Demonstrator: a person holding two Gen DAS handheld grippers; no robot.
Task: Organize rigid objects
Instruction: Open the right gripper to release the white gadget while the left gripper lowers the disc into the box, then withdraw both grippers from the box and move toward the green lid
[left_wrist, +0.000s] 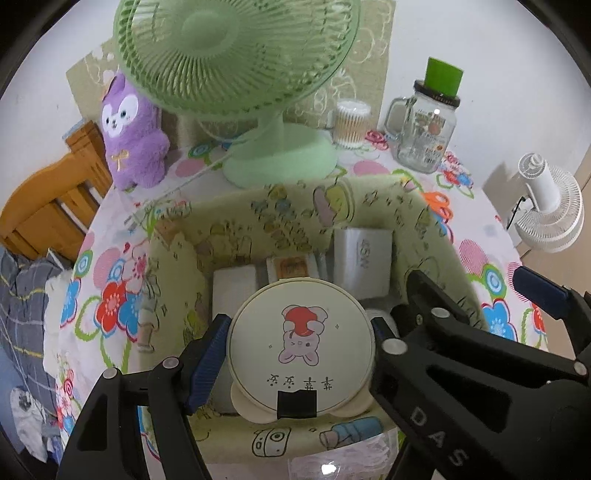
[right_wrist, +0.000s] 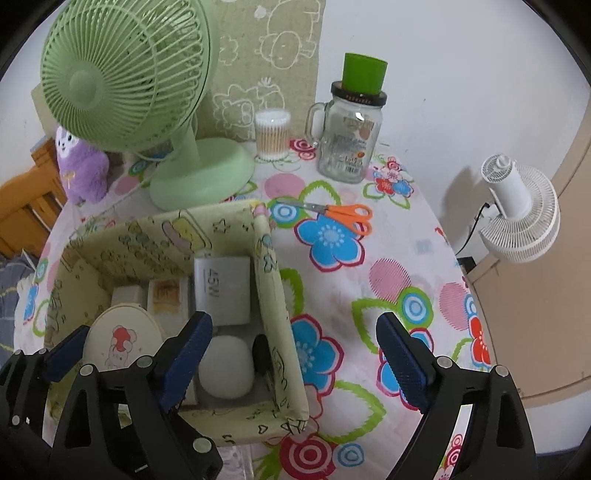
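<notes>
Gripping the round cream case (left_wrist: 300, 345) between its pads, the left gripper (left_wrist: 295, 350) holds it over the fabric box (right_wrist: 284, 332); the right gripper (right_wrist: 295, 365) gapes empty at three o'clock of it

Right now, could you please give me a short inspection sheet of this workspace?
Surface: round table under a flowered cloth.
Job's things: fabric storage box holding a 45W charger, small boxes and a white ball; round cream case over the box.
Clutter: orange scissors, glass jar, cotton swabs, purple plush.
Grippers: left gripper shut on the case; right gripper open, straddling the box wall.
Cables: green fan cord on the cloth.
Surroundings: white fan, wooden furniture.
</notes>
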